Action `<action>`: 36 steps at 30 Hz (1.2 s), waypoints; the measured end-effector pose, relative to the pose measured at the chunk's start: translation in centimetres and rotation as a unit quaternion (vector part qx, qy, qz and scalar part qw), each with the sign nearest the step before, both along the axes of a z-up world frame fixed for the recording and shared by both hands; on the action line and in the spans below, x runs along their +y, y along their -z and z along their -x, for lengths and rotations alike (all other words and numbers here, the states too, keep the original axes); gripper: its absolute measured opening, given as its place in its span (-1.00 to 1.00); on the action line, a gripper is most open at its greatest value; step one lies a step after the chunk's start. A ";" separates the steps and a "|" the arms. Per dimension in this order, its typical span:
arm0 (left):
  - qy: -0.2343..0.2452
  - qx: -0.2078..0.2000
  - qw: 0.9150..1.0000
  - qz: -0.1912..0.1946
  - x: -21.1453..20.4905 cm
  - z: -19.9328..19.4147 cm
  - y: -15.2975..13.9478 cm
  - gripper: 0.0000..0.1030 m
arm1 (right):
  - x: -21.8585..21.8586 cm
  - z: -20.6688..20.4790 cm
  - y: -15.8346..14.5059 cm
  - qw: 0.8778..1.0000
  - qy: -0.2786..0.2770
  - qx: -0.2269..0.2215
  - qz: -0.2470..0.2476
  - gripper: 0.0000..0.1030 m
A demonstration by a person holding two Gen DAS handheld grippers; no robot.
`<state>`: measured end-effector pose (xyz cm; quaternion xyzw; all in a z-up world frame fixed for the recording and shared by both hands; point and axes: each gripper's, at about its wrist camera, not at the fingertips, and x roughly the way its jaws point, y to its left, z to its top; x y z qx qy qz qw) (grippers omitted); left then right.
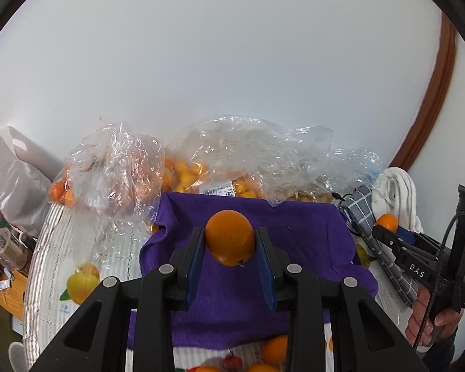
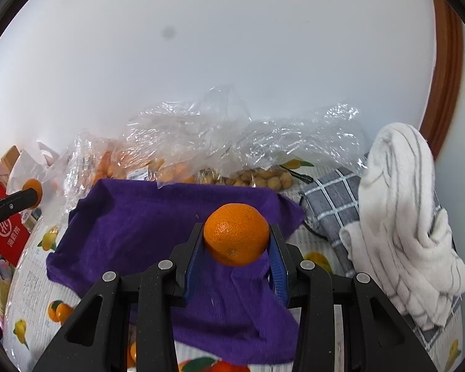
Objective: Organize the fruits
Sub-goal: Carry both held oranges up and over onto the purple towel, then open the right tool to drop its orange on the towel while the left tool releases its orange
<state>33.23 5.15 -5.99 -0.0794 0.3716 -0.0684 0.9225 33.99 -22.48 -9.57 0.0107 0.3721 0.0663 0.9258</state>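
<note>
We hold a gripper in each hand, and each one holds a small orange up in the air. Our left gripper has its two blue pads pressed on the sides of a smooth orange, so the jaws are closed around it. The little stem end of this orange points down. Our right gripper squeezes a bumpy orange the same way, with its blue pads tight on both sides.

Both oranges hang above a purple cloth that lies spread out under the grippers. The cloth sits on a tablecloth with stripes and fruit pictures on it.

From the left camera we also see our right gripper off to the side, with its orange at the tip and our right hand on the handle.

To the right of the purple cloth lie a gray checked cloth and a white towel piled up on it.

Behind the purple cloth are crinkly clear plastic bags. They are full of little orange and yellow fruits, and one bag holds small tan round fruits. A red box sits at the far left, past our left gripper's tip. A white wall stands behind it all.
</note>
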 end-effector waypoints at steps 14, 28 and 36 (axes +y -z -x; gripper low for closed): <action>-0.009 0.025 1.000 -0.001 -0.3 -4.7 3.3 -0.40 | 1.7 -4.7 3.1 1.000 -0.008 0.020 -0.003 -0.23; -0.012 0.095 0.995 -0.010 -0.1 -7.0 10.2 -0.40 | 1.9 -7.3 9.1 0.995 -0.014 0.096 0.030 -0.23; 0.000 0.114 0.993 -0.020 -1.2 -6.9 11.7 -0.40 | 2.3 -7.4 10.4 0.993 -0.016 0.109 0.038 -0.23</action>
